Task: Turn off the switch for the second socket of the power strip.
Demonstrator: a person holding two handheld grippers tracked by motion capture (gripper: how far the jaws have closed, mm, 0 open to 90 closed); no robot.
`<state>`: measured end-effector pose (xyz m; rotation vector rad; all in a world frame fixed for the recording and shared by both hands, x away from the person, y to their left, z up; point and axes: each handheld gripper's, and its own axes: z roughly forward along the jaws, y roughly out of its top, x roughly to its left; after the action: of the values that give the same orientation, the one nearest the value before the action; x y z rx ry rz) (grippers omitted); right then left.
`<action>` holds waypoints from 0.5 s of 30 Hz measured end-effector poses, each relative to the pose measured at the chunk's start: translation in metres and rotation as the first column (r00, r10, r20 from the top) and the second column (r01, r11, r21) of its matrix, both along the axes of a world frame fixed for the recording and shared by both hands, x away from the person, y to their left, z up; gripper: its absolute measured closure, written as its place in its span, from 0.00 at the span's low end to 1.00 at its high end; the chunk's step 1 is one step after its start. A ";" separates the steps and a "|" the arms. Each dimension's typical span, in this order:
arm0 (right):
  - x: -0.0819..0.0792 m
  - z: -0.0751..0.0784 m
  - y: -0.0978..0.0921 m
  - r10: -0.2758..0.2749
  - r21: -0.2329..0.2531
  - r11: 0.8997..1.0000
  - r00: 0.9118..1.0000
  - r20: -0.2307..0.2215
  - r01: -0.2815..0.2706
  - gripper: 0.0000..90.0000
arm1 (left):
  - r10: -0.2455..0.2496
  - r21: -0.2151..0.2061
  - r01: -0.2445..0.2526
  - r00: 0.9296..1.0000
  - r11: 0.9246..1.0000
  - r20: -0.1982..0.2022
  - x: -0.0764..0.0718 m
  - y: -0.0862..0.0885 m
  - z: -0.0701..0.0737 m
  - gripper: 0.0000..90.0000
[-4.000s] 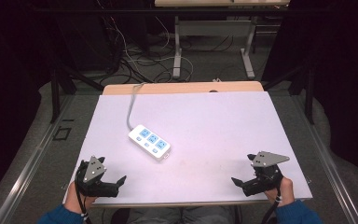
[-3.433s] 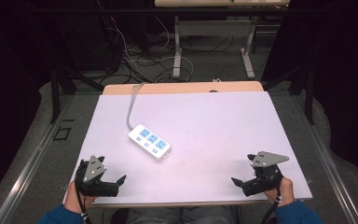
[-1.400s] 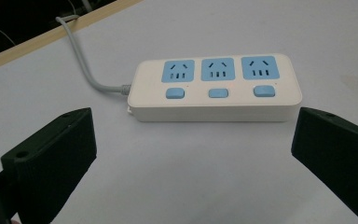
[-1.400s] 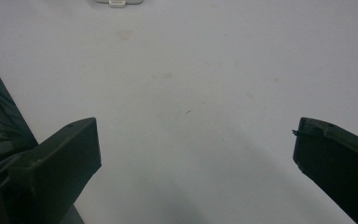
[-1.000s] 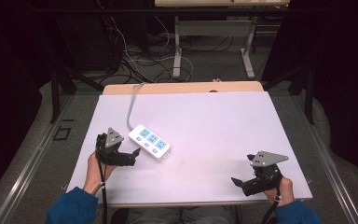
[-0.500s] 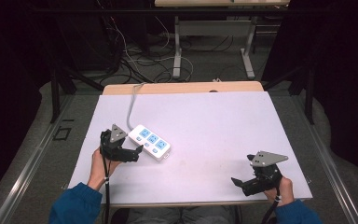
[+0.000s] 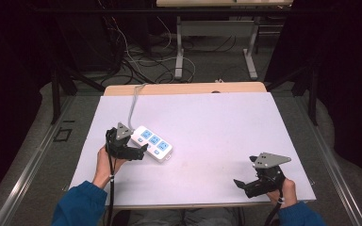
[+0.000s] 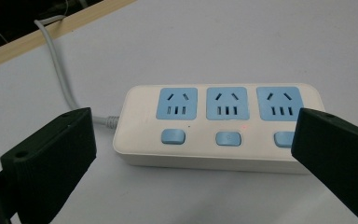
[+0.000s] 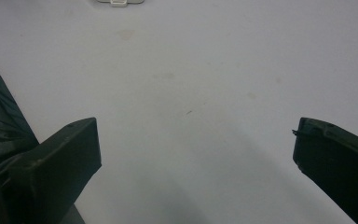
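Left hand-held gripper (image 8: 193, 154) now wide at power strip (image 8: 219, 128)

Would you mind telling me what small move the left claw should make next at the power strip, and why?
Probably ease the left claw forward. Its jaws stand open and wide on either side of the power strip, short of touching it. The right claw rests open at the table's near edge.

The left claw (image 8: 193, 158) stands wide, its black jaws apart at either side of a white power strip (image 8: 216, 128) lying on the pale table (image 8: 261, 42). The strip carries three blue sockets, each with a blue button; its grey cord (image 8: 58, 65) runs away toward the table's wooden edge.
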<state>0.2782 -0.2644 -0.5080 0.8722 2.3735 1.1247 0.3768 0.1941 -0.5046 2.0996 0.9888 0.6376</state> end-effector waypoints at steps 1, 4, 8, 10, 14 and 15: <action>0.000 0.001 -0.001 0.009 -0.011 1.000 1.000 -0.008 -0.009 0.00 | 0.001 -0.002 -0.001 1.000 1.000 -0.001 0.001 -0.001 -0.001 0.00; 0.000 0.000 0.000 0.005 -0.003 1.000 1.000 -0.001 -0.005 0.00 | 0.002 -0.005 -0.002 1.000 1.000 -0.004 0.002 -0.002 -0.001 0.00; 0.000 0.001 -0.001 0.008 -0.014 1.000 1.000 -0.015 -0.008 0.00 | 0.007 -0.001 -0.007 1.000 1.000 0.000 0.004 -0.004 -0.001 0.01; -0.001 0.000 0.000 -0.003 -0.003 1.000 1.000 -0.009 0.003 0.00 | 0.005 0.003 -0.005 1.000 1.000 -0.009 0.004 -0.005 -0.002 0.02; -0.001 0.000 0.000 -0.005 -0.002 1.000 1.000 -0.002 0.005 0.00 | 0.000 0.002 0.000 1.000 1.000 -0.005 0.006 -0.007 -0.003 0.04; -0.002 0.000 0.000 -0.014 0.001 1.000 1.000 -0.001 0.014 0.00 | 0.006 -0.002 -0.006 1.000 1.000 0.003 0.006 -0.008 -0.003 0.07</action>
<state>0.2767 -0.2643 -0.5076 0.8884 2.3646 1.1206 0.3830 0.1862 -0.5079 2.0940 0.9945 0.6419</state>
